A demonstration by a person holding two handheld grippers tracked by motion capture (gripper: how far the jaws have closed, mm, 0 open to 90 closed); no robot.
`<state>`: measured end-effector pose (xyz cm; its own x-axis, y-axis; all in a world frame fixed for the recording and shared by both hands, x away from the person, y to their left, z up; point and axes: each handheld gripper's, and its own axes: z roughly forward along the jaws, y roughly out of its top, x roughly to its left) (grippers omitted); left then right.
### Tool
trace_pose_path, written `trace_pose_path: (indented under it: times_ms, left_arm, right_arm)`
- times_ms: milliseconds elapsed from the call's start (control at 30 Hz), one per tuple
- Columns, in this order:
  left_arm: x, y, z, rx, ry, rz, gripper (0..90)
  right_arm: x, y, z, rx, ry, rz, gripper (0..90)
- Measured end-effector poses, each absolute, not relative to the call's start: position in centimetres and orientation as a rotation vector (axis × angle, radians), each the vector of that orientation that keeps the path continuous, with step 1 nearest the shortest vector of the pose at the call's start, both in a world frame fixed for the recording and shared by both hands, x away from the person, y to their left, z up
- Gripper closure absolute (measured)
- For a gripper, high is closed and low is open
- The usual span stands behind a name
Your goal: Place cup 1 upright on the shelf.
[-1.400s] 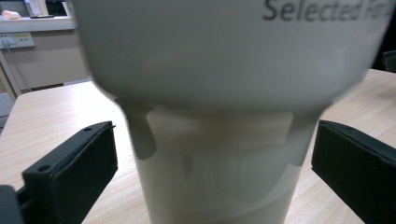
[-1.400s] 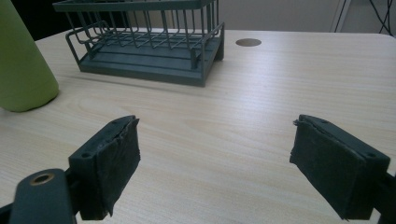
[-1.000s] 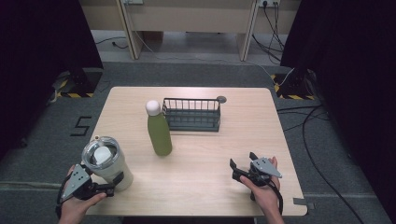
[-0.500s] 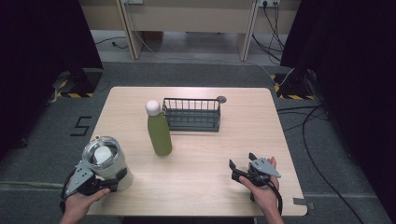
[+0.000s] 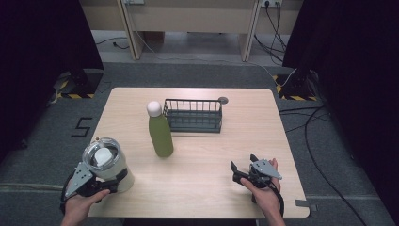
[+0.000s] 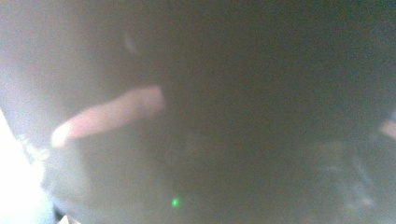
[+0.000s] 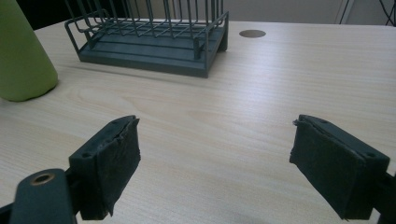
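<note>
A cream tumbler with a clear lid stands at the table's front left corner. My left gripper is pressed against its lower side, one black jaw reaching across its front. In the left gripper view the tumbler's wall is a close blur that hides the jaws. A green bottle with a white cap stands mid-table, and its green side is also in the right gripper view. My right gripper rests near the front right edge, open with nothing between the pads.
A dark wire basket stands behind the bottle, toward the far edge. A round grommet sits in the tabletop beside it. Bare wood lies between the right gripper and the basket.
My left gripper has closed in on the tumbler from the left. The tumbler, the bottle and the right gripper have stayed in place.
</note>
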<state>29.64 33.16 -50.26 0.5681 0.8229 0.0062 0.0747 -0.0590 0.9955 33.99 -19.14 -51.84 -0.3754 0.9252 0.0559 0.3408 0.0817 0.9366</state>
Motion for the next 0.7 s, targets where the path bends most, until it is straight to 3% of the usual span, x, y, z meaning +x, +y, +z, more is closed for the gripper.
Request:
trace_pose_path:
  times_ms: [700]
  left_arm:
    - [29.42,32.63,-49.72,1.506,0.802,0.715,9.2]
  right_arm:
    - [34.01,-19.24,-51.86,1.260,1.774,1.291,15.4]
